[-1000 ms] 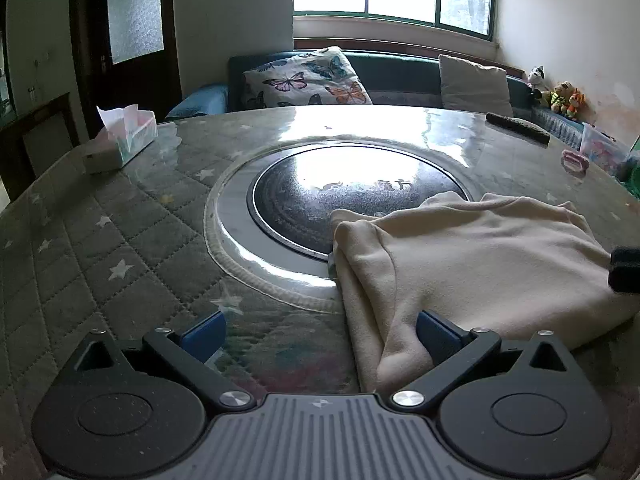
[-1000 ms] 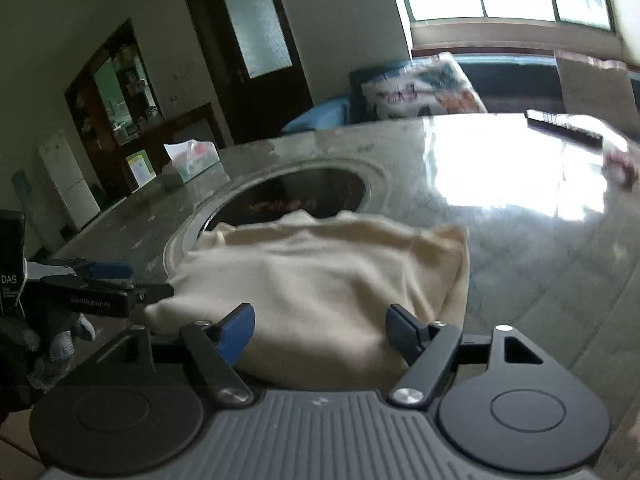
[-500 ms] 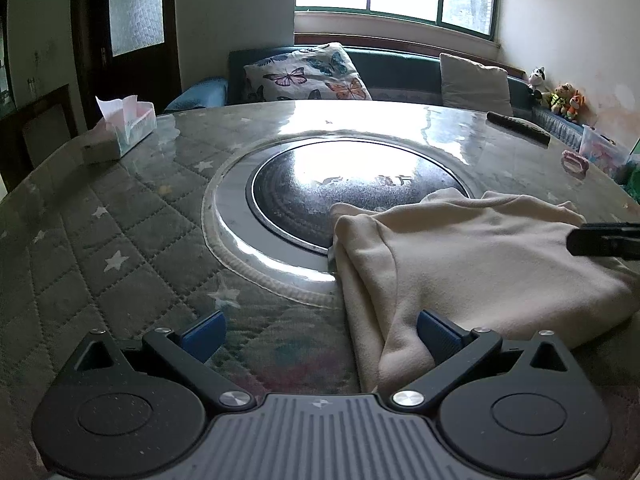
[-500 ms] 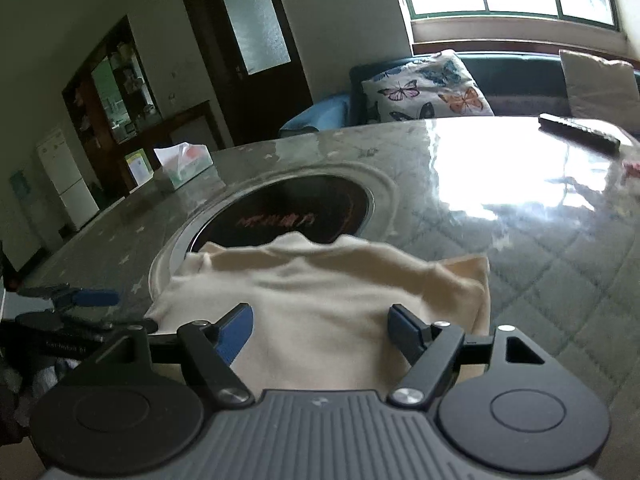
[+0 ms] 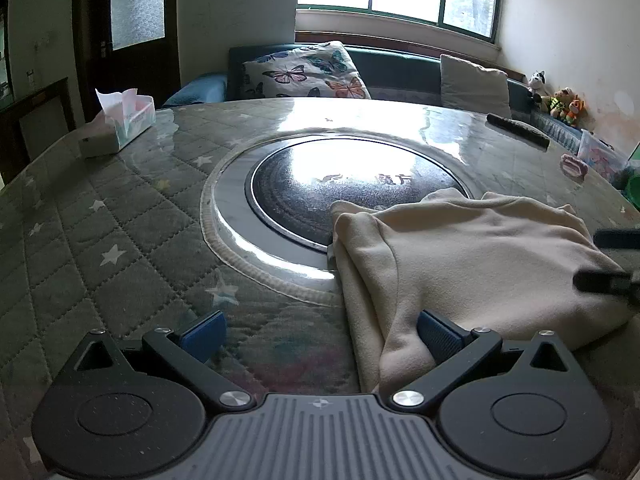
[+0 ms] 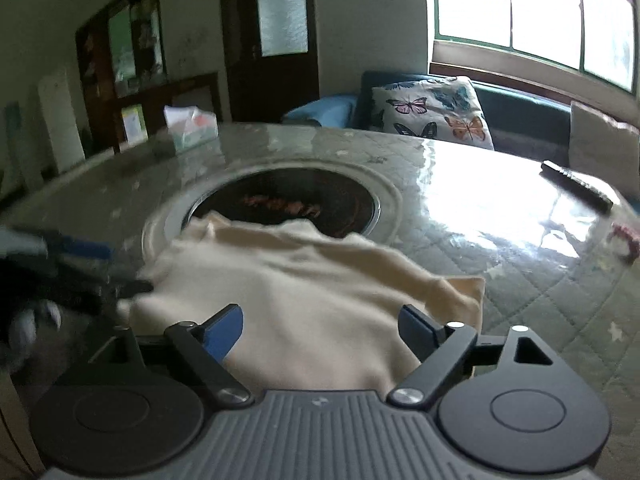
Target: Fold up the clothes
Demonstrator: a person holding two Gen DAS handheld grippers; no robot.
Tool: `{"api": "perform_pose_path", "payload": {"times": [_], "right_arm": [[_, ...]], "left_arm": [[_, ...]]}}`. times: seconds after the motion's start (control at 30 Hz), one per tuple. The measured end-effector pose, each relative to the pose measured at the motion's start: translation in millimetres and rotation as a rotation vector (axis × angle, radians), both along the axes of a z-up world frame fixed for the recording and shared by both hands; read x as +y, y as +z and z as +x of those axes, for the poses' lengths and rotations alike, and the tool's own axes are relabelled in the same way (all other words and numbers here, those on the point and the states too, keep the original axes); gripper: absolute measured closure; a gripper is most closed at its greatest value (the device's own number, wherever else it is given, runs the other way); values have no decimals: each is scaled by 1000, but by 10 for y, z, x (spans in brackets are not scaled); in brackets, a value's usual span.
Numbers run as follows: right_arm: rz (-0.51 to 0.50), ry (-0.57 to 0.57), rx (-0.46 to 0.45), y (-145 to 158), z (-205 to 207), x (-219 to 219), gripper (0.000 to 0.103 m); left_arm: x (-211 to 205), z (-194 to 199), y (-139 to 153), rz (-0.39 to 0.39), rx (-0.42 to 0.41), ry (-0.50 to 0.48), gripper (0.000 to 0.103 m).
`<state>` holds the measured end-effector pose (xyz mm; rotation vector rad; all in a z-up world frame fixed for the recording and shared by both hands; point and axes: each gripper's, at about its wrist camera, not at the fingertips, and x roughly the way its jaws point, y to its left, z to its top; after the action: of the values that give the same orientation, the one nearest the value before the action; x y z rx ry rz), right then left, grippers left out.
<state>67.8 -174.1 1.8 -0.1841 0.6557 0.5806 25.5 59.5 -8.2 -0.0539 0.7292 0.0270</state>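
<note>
Cream garment (image 5: 480, 264) lying in a folded bundle on the desk (image 5: 120, 240), far edge overlapping the dark round plate (image 5: 320, 184) set in the desk's middle. Layered edges visible along the garment's side nearest the plate; one loose corner (image 6: 464, 292) sticking out on the side away from it.

Left gripper (image 5: 320, 332): wide apart, empty, one finger over the garment's near edge, the other over bare desk beside it. Right gripper (image 6: 320, 326): wide apart, empty, hovering over the garment's near part.

Risks, as judged from this layout:
- Closing on the top layer only: fold peels open instead of lifting whole.
- Glossy desk surface: likely sliding of the bundle under a sideways push, toward the plate.
- Both grippers close over one garment: possible collision.
- Loose corner left out: uneven final fold.
</note>
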Motion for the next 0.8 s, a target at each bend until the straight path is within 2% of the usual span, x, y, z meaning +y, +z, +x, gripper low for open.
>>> {"api": "perform_pose_path", "payload": {"times": [0.1,0.3,0.43,0.67,0.8], "right_arm": [[-72,-9,-23,-147,-70,95,15],[-96,-27,-108,0,-195,105,14],[-110,-55,-132,29,-257,37,10],[-110,-77,-61,-148,-224,-73,8],[-94,-99,-90,-64,-255,-155,8]], "left_arm": [[-7,-5,12,8,0,1,0],[-106,-15,116,44,-14,-2,0],[-256,-22,158,40,-28,-51,0],[-506,15,95,74,-17,-120,0],[-583,11,124,81,-27,-137,0]]}}
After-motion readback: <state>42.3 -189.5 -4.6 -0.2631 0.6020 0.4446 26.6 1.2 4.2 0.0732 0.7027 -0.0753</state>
